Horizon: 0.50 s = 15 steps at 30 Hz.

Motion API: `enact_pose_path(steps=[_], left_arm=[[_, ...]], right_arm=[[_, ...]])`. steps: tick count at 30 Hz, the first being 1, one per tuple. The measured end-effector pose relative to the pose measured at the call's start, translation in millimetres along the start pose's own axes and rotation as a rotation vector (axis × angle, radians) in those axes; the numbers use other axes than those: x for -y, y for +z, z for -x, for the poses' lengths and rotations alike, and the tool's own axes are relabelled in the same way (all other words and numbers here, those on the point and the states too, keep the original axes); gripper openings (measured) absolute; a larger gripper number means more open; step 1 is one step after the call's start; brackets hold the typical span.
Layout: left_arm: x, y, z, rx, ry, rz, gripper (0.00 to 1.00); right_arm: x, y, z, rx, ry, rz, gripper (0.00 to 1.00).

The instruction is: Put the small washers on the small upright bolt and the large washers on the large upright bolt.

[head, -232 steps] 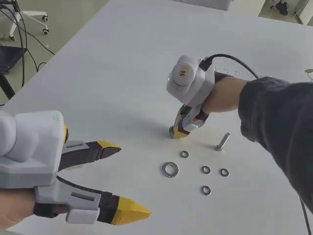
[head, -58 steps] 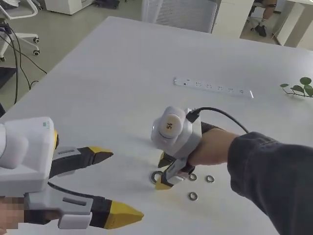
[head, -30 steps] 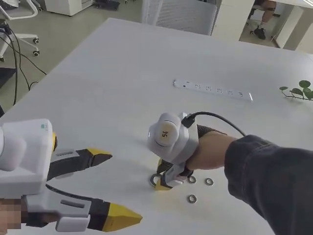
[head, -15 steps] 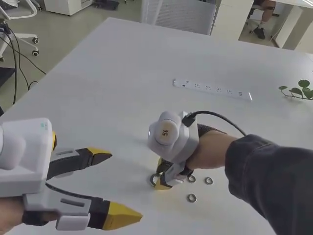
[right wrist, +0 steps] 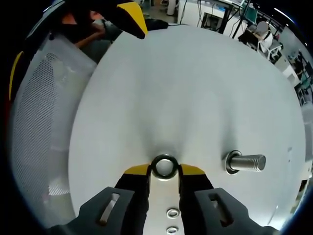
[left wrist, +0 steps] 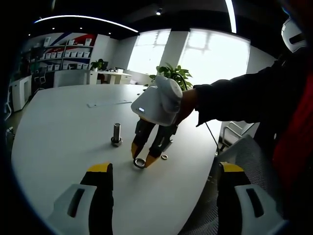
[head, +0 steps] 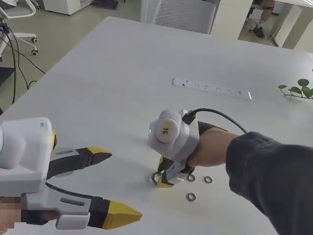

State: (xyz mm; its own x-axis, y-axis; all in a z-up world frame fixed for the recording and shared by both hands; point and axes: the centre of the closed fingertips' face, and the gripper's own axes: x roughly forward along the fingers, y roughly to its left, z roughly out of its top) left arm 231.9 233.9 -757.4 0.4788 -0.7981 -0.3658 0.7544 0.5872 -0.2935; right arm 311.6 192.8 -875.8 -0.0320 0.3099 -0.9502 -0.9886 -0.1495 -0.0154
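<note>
A: And there was the large steel washer (right wrist: 164, 166), a plain silver ring, sitting right between the yellow tips of the right gripper (left wrist: 144, 154)!
B: Pinched across its rim, by my reading, with the jaws drawn in against either side and closed on it. It was down at the surface of the white bench (head: 122, 73), tipped up a little in the left gripper view. Whether it was clear of the top, I couldn't tell.
A: Why hold it by the edge like that?
B: It left the hole free, I'd say. You'd want that open to drop over a shank.
A: And a shank was close: the upright threaded steel bolt (right wrist: 244, 162) stood on its head near the washer, off to one side.
B: It looked like the large one to me. The next move would call for a lift and a level carry over its top.
A: The small steel washers (head: 190, 178)?
B: Three lay flat on the bench just beside the right gripper, apart from one another.
A: And the left gripper (head: 113, 185)?
B: Jaws spread wide, holding nothing, hovering well apart from the work. Out of the way, I'd guess, so the right had room.
A: Any risk?
B: A thin ring held by its rim could twist or slip out.
</note>
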Motion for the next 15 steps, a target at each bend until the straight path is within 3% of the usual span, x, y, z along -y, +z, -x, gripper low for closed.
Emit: enact_pose_path(steps=[15], left_arm=[[1.2, 1.5, -2.0, -0.001, -0.007, -0.005, 0.88]], right_arm=[[3.7, -1.8, 12.7, 0.002, -0.008, -0.012, 0.22]])
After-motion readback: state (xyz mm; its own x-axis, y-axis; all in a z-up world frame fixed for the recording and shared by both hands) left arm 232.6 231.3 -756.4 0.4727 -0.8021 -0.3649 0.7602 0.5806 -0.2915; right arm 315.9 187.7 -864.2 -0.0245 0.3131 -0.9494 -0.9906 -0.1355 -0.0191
